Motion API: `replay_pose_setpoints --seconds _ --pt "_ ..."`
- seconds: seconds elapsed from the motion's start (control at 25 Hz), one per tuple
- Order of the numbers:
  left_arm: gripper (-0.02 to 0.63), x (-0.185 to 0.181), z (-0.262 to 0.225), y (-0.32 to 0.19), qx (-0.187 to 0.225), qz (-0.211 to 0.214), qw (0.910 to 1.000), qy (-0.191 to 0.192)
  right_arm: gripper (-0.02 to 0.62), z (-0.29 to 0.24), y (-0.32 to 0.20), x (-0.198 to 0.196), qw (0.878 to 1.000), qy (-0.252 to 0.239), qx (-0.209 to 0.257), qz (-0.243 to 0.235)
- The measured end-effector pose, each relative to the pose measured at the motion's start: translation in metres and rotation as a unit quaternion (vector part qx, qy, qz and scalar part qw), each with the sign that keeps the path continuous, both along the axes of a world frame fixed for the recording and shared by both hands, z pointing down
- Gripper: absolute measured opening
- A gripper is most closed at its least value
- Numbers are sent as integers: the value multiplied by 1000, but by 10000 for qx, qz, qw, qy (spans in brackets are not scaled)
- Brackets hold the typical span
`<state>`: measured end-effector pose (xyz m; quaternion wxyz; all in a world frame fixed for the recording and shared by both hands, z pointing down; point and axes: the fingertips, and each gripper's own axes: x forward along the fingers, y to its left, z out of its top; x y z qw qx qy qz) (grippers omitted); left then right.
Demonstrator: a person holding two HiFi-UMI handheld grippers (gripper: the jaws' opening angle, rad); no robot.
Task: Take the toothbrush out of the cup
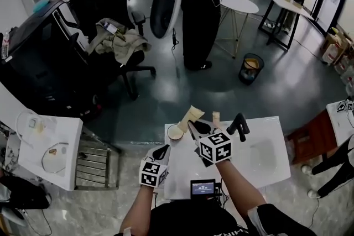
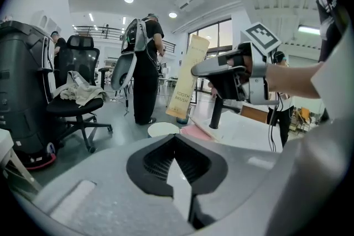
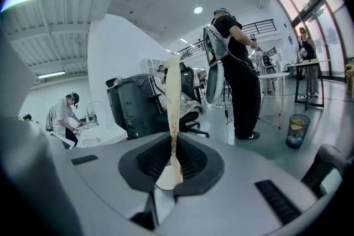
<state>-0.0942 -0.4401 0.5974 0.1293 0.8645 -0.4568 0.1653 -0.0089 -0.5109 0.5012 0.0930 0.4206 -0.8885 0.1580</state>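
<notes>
Right gripper (image 1: 192, 126), head view: lower centre of the frame, over the white table (image 1: 260, 157), marker cube on top, jaws clamped on the toothbrush pack (image 1: 192, 115).
Toothbrush pack, head view: flat beige card pack, slanting up and to the right from the cup (image 1: 175, 132), with its lower end at the cup's rim.
Cup, head view: white and upright, at the table's upper left corner.
Left gripper (image 1: 161, 153), head view: lower left of centre, at the table's left edge, near the cup but apart from it.
Background, head view: a person in black (image 1: 200, 8) stands at top centre, and an office chair (image 1: 135, 61) draped with cloth is at upper left.
Left gripper, left gripper view: jaws drawn together at the tips with nothing between them; a wedge of white table shows behind.
Toothbrush pack, left gripper view: centre of the frame, nearly upright, printed TOOTH BRUSH. The right gripper reaches in from the right and pinches it about halfway up. Its lower end is just above the cup.
Pink flat item (image 2: 194, 132), left gripper view: lies on the table, right of the cup.
Right gripper, right gripper view: jaws almost together, pressing both faces of the pack, which shows edge-on as a thin beige strip rising through the centre.
Cup, right gripper view: its white rim shows under the jaws, below the pack's lower end. Whether that end is clear of the rim cannot be told.
</notes>
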Motion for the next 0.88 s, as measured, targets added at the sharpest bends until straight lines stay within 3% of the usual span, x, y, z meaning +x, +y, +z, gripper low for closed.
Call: replay_pose_setpoints --seconds 0.4,0.88 --pt "9 18 -2 6 105 241 9997 -2 34 29 24 38 9985 307 -245 394" --pt "9 35 7 20 25 433 9991 3 31 76 66 36 9958 495 -710 303"
